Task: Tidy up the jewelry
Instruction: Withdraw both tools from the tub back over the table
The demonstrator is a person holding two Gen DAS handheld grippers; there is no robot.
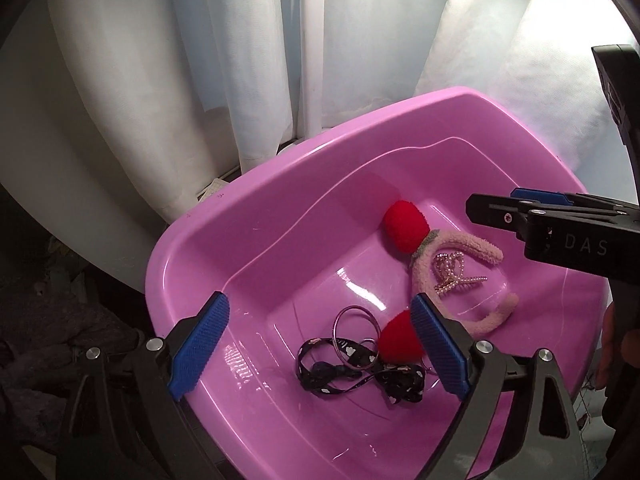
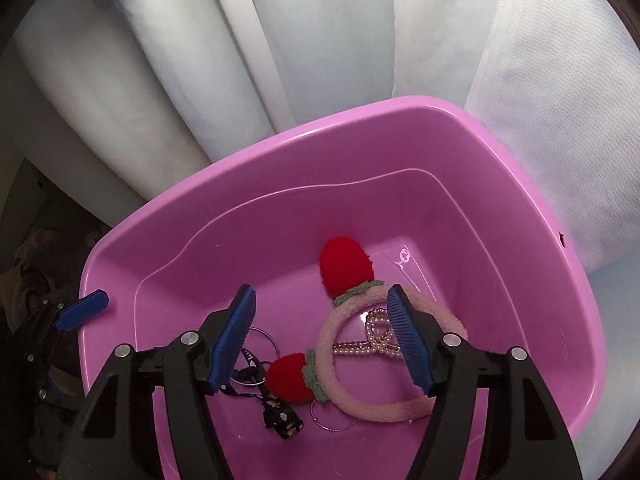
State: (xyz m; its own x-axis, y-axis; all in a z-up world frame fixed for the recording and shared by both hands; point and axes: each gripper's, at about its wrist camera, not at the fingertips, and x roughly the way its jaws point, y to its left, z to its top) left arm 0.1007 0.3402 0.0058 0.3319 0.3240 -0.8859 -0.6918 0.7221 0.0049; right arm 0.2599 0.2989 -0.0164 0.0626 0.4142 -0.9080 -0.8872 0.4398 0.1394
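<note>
two hand-held grippers are seen poised over a pink tub set against white curtains, with the jewelry already gathered on its floor. the left gripper is held with its blue pads spread wide and nothing between them but the tub floor below; the right gripper is likewise parted and empty, hung above the pile. inside the tub, a fluffy pink headband with two red pom-poms is laid near the middle, a pearl hair clip is rested within its arc, and a black ribbon printed with small hearts is tangled with thin metal rings beside it. the sorting is judged to be largely done, since every piece in sight is in the tub and neither claw is loaded; whether more pieces are left outside cannot be told. the ribbon's full loop and the right gripper's body are shown only in the left wrist view, while the headband's whole curve and a mark on the tub floor are given only by the right.
</note>
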